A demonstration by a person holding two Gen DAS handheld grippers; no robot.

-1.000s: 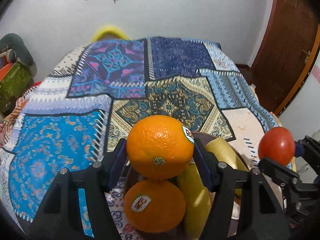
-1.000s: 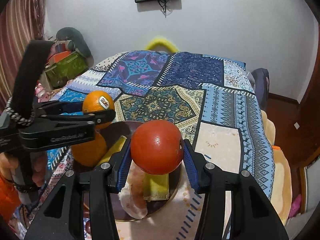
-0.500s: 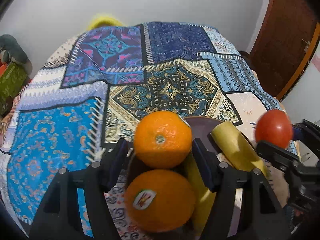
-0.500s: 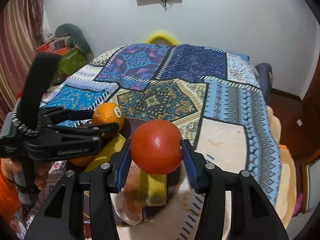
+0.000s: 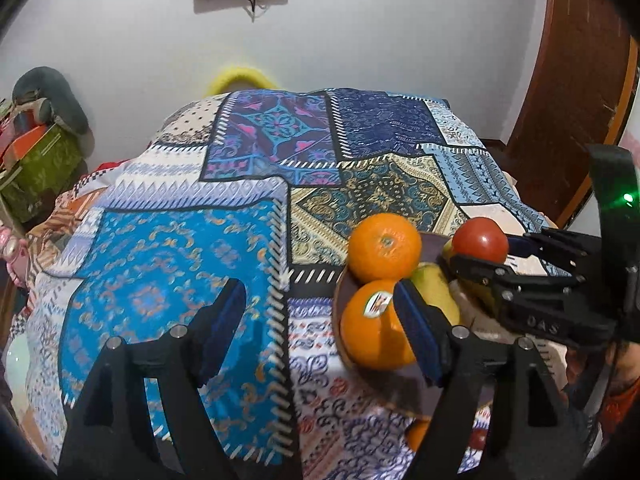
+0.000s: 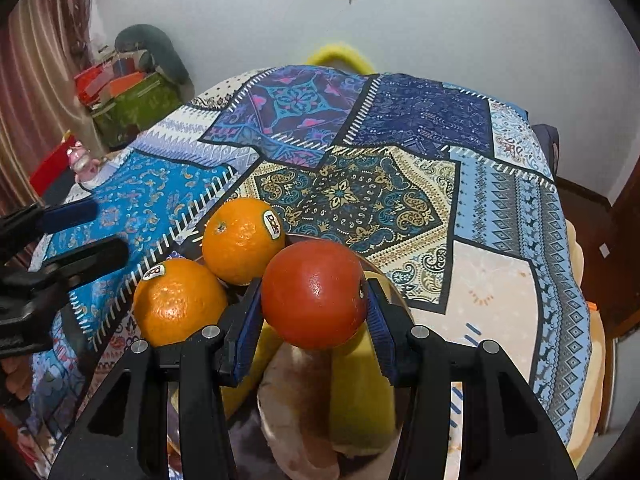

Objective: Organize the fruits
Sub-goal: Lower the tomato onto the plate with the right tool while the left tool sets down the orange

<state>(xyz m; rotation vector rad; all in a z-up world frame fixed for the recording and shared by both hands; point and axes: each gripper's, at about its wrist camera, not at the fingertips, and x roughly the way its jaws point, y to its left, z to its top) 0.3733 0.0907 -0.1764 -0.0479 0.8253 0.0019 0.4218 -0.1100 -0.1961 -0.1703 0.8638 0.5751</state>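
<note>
Tomato (image 6: pixel 314 294) pinched in right gripper (image 6: pixel 314 320) hiding bananas (image 6: pixel 356 392) beneath, left gripper (image 5: pixel 320 332) empty, jaws opening, plate (image 5: pixel 340 300) mostly covered.

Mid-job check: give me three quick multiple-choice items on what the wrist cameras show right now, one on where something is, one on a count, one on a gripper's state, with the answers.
1. Where is the tomato?
A. on the cloth, far from the plate
B. between the right gripper's pads, above the plate
C. between the left gripper's fingers

2. How many oranges lie on the plate?
A. one
B. two
C. four

3. What is between the left gripper's fingers?
A. nothing
B. an orange
C. a banana

Answers:
1 B: the right gripper has both blue pads pressed on the tomato, over the bananas on the plate.
2 B: a near orange and a far orange sit side by side, touching.
3 A: its jaws are opening, with only the patterned cloth seen between them, and it stands left of the plate.
</note>
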